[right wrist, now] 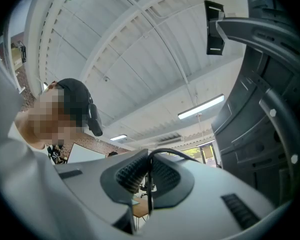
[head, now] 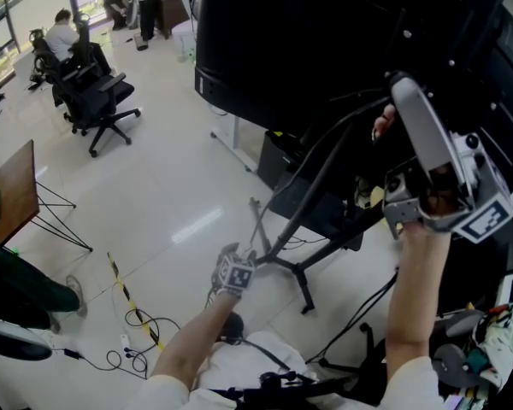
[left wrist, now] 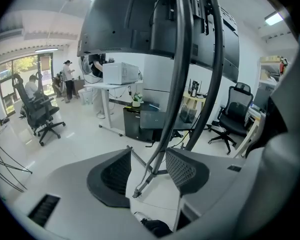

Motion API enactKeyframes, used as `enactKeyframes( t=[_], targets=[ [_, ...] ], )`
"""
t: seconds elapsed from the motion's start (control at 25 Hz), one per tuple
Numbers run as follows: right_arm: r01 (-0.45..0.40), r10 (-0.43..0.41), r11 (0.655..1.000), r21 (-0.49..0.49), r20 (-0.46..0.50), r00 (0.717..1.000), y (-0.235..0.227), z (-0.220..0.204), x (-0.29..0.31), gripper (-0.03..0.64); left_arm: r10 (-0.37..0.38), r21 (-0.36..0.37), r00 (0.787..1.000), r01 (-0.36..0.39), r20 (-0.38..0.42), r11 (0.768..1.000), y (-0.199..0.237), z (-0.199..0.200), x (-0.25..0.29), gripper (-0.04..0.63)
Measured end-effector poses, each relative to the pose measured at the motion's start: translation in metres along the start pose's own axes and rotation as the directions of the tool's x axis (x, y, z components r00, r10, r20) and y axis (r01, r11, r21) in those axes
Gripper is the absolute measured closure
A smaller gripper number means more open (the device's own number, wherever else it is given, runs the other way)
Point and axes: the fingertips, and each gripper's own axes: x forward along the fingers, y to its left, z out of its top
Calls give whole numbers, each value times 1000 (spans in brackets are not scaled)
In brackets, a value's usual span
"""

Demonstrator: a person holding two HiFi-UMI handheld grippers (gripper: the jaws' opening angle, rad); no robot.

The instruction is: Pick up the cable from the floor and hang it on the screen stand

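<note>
A dark cable slants from low on the left up to the back of the big black screen. High up beside the screen, my right gripper is shut on the thin cable, which loops out of its pads to the right. Down by the screen stand's legs is my left gripper. In the left gripper view its jaws stand apart. The cable runs up between them, close to the right pad, and on towards the screen.
Black office chairs and seated people are at the far left. A wooden table on wire legs stands at the left edge. Yellow-black tape and loose wires lie on the floor. A dark cabinet sits under the screen.
</note>
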Motion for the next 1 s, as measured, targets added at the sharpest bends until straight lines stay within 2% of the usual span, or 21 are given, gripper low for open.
enactKeyframes(
  t=[0.04,0.12,0.16,0.2,0.28,0.4,0.52,0.6,0.68,0.8,0.96,1.0],
  targets=[
    [4,-4,1000,-4,0,1000,-1,1,0,584,-10,2,1000,10,-1,1000,-2,3,1,380],
    [13,-13,1000,-10,-2,1000,-4,4,-2,584,-45,27,999,45,-2,999,-14,7,5,468],
    [19,-19,1000,-13,-4,1000,-5,6,-4,584,-63,53,998,63,13,997,-22,12,8,475],
    [26,-26,999,-18,-4,1000,-6,8,-6,584,-75,78,997,72,25,994,-28,16,10,578],
    [44,-44,999,-28,4,999,-11,13,-12,584,-88,105,996,85,27,991,-38,18,11,580],
    [88,-87,994,-61,7,996,-20,18,-24,584,-103,93,995,102,3,990,-43,11,12,580],
    [194,-206,965,-179,-52,977,-34,13,-42,586,-123,50,992,125,-40,991,-44,-2,5,580],
    [273,-299,937,-219,-93,950,-48,2,-61,588,-156,29,987,157,-44,987,-49,-5,-4,580],
    [346,-376,915,-208,-130,917,-63,-16,-84,595,-179,14,983,180,-41,984,-55,-4,-14,580],
    [425,-462,881,-208,-185,867,-74,-41,-111,597,-169,16,985,170,-37,985,-57,1,-27,580],
    [535,-568,823,-191,-288,771,-90,-77,-143,597,-155,21,988,156,-21,988,-60,7,-43,580],
    [555,-579,814,-168,-308,755,-91,-83,-149,597,-159,17,987,159,-14,987,-63,8,-46,580]
  ],
)
